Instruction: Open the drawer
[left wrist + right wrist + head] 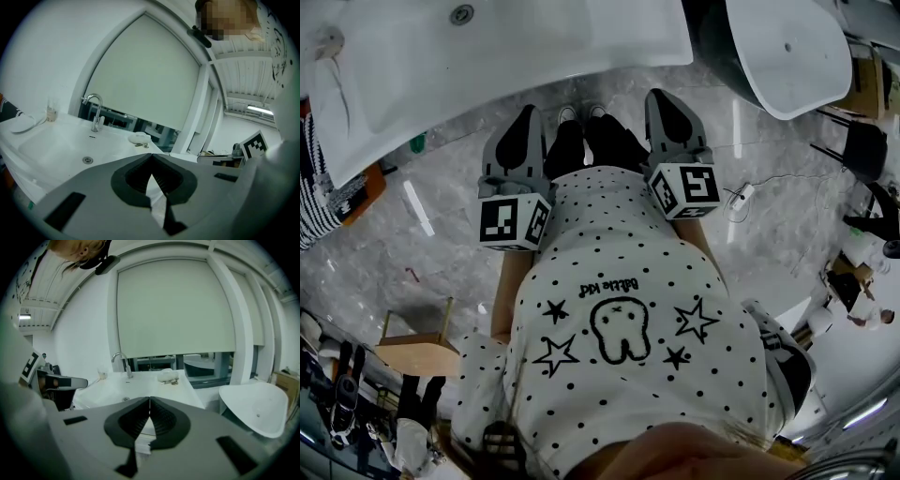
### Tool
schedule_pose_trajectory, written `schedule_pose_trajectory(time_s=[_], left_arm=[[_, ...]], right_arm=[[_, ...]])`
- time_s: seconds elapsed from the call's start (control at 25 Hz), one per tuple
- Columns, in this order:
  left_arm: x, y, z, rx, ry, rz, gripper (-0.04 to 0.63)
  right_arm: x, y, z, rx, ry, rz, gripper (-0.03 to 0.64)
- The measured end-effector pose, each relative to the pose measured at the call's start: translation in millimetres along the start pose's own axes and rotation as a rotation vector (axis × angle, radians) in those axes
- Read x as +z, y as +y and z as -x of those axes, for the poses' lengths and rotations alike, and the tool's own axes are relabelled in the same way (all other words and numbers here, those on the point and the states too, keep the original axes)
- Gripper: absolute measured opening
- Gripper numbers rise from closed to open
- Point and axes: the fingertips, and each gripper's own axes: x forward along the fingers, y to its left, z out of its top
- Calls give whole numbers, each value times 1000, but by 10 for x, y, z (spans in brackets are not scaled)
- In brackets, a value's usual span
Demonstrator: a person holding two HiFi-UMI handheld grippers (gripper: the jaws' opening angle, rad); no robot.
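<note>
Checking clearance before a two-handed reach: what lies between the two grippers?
In the head view, only the person's own dark trouser legs and shoes stand between the left gripper and the right gripper.

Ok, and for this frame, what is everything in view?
washbasin: one, white, ahead of both grippers
tap: one, chrome, at washbasin's back edge
second basin: one, white, right of washbasin
stool: one, wooden, on floor at person's left
blind: one, pale, behind washbasin
floor: grey marble
shirt: one, white with black dots, on person
left gripper: grey, shut, empty
right gripper: grey, shut, empty
</note>
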Motion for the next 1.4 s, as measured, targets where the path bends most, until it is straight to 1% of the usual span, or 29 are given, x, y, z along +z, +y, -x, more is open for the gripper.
schedule_pose_trajectory(time_s=[0.16,0.52,0.84,1.12,1.4], left_arm=[[-47,33,27,17,11,11,6],[-61,100,100,57,-20,26,6],[-35,101,104,67,-22,8,6],[-8,145,144,100,-28,11,6],[1,157,155,104,-29,6,6]], right_arm=[[-24,47,-30,22,7,1,15],[-42,124,-100,63,4,22,15],[21,166,-155,93,0,24,15],[54,218,-220,122,-2,29,15],[64,213,-223,120,-15,25,15]])
